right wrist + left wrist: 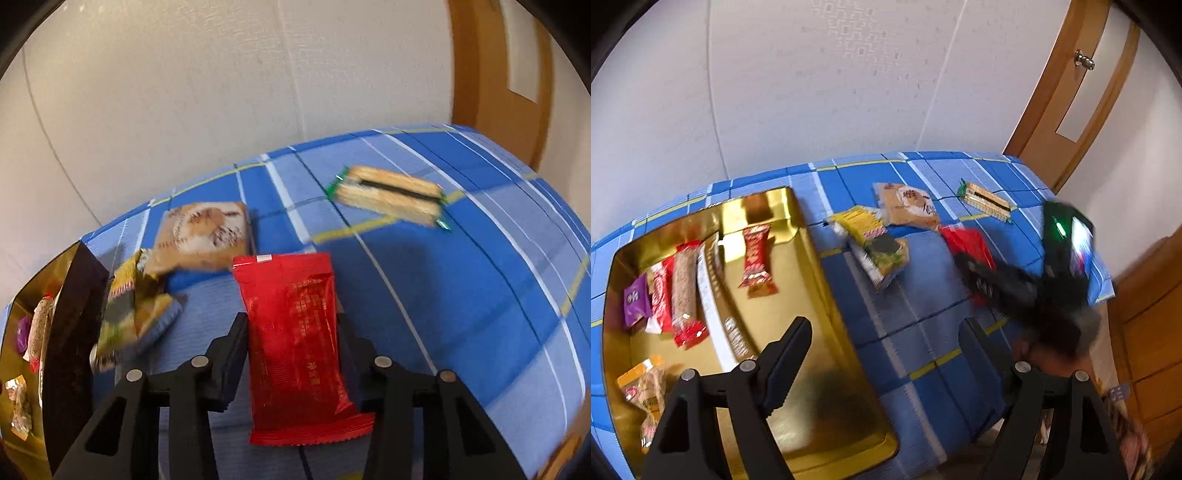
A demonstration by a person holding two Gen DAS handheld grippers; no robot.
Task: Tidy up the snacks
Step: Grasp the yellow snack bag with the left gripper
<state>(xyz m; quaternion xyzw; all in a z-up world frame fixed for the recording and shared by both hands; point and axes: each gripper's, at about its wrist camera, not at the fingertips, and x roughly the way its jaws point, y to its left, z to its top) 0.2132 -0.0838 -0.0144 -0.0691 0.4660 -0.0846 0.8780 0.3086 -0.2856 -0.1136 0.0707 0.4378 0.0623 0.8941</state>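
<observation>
My right gripper is shut on a red snack packet and holds it above the blue checked tablecloth. In the left wrist view the packet and the blurred right gripper are at the right. My left gripper is open and empty above the right edge of the gold tray, which holds several wrapped snacks, among them a red bar. A tan packet, a yellow-green packet and a clear cracker pack lie on the cloth.
A white wall stands behind the table. A wooden door is at the back right. The table's right edge drops off near a wooden cabinet. The tray's dark outer wall shows at the left of the right wrist view.
</observation>
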